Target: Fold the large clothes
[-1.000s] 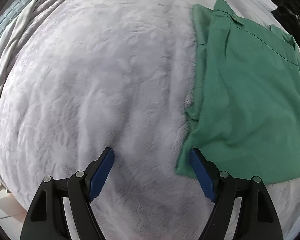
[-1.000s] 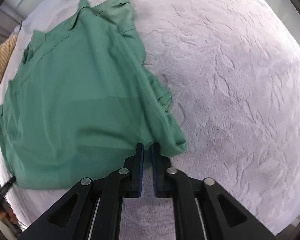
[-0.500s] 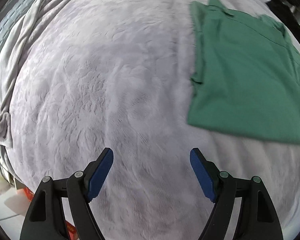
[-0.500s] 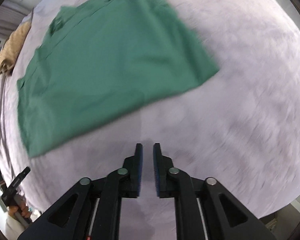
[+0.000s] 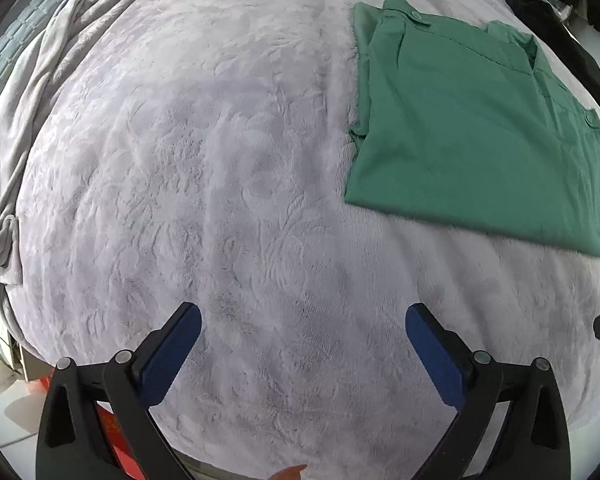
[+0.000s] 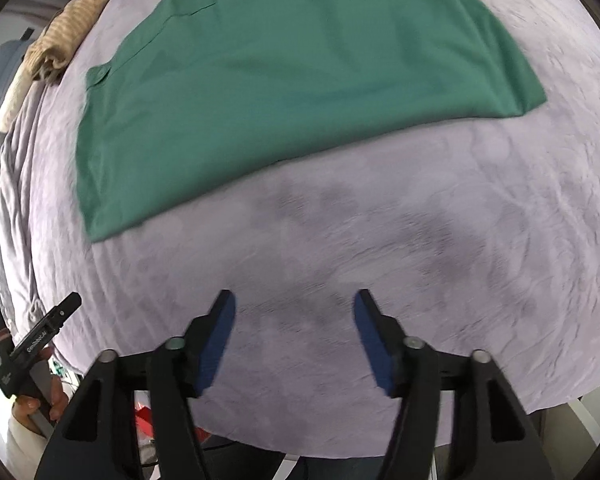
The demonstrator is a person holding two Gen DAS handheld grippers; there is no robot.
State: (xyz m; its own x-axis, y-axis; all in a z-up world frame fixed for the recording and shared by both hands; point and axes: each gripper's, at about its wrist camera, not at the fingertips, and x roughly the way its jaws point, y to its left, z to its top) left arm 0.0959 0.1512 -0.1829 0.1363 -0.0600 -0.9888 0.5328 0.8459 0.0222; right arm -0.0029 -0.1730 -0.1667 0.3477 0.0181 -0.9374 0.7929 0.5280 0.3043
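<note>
A green collared shirt (image 5: 472, 128) lies flat and folded into a rough rectangle on the pale lilac bedspread (image 5: 220, 180), at the upper right of the left wrist view. It fills the upper half of the right wrist view (image 6: 300, 64). My left gripper (image 5: 302, 318) is open and empty, held above bare bedspread, well short of the shirt. My right gripper (image 6: 294, 306) is open and empty too, held back from the shirt's near edge.
A tan knitted garment (image 6: 56, 36) lies at the far left bed edge. A grey blanket (image 5: 24, 92) is bunched along the left side. The left gripper's body (image 6: 36, 344) and the hand holding it show at the lower left. The near bed edge and floor lie below.
My right gripper let go of the shirt's corner, pulled back and opened. My left gripper also drew back from the shirt. The shirt now lies flat.
</note>
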